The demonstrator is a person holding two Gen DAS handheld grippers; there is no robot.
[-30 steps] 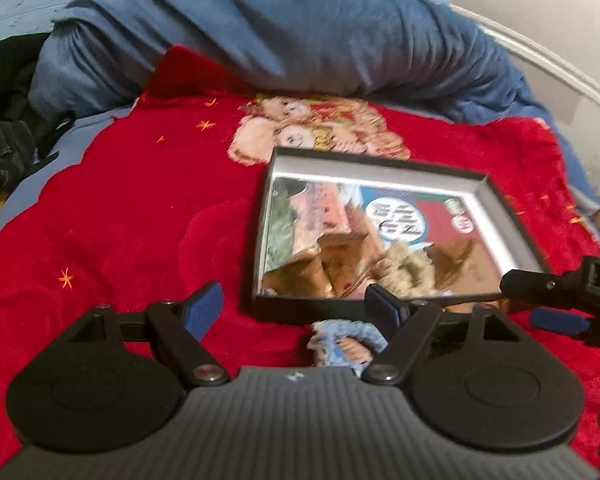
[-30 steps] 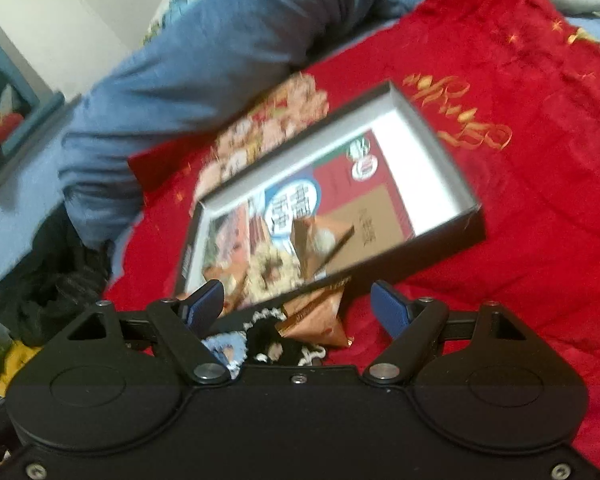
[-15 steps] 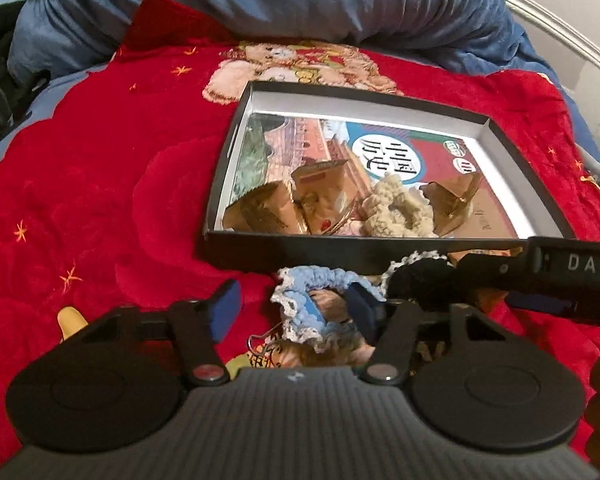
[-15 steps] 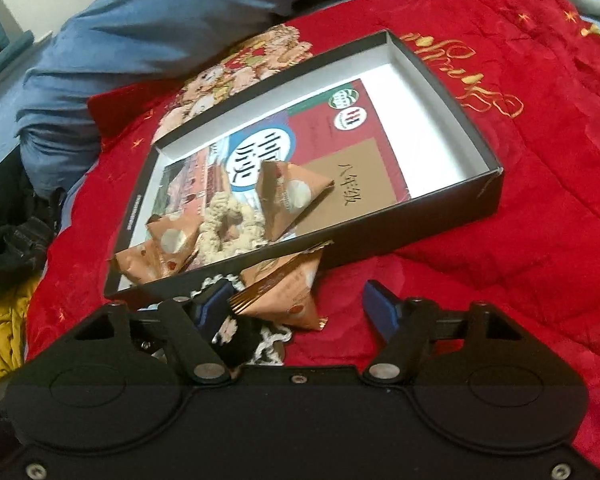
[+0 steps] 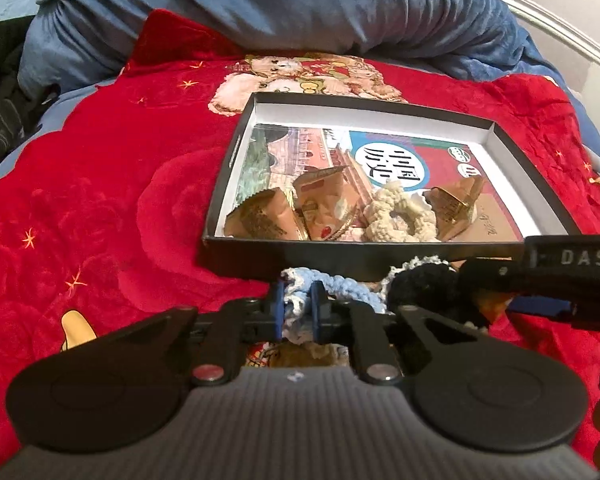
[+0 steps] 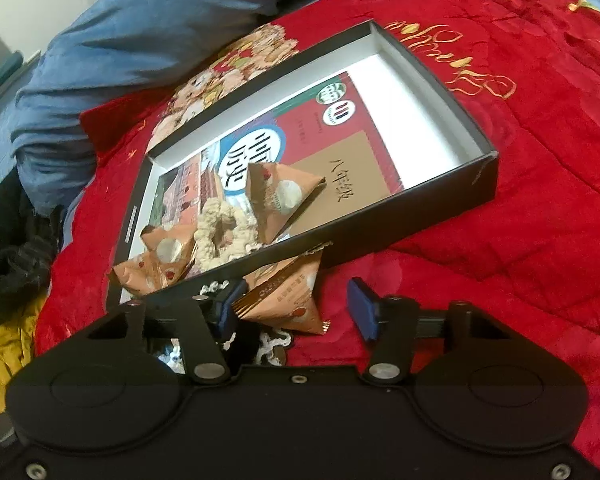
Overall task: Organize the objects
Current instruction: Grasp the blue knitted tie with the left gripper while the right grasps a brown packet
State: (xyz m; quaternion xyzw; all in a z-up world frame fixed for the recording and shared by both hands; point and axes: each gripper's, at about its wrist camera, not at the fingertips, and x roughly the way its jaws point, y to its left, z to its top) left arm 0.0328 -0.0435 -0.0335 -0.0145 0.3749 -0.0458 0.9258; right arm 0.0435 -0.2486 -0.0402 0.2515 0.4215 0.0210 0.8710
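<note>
Since the left gripper [image 5: 297,309] has its jaws pinched together on the frilly blue scrunchie [image 5: 300,292] just outside the near wall of the black box [image 5: 380,268], the obvious snag is that wall: the scrunchie sits low on the red blanket [image 5: 100,200] right against it, so if it gets dragged forward instead of lifted first, it'll probably catch the edge and shove the whole box, which looks light and sits on soft bedding. The grip also looks like it's only got a bit of the fabric, so it could slip out mid-lift, can't really tell how deep the bite is. Meanwhile the right gripper [image 6: 296,304] has its jaws apart around the orange snack packet [image 6: 288,296], also lying outside the box against that same wall. Both tools are crowded together there with the black scrunchie [image 5: 424,288] between them, so they could easily bump each other or snag it. Inside, the cream scrunchie [image 5: 396,216] and three more packets are piled at the near end, so anything dropped there might just bounce off.
</note>
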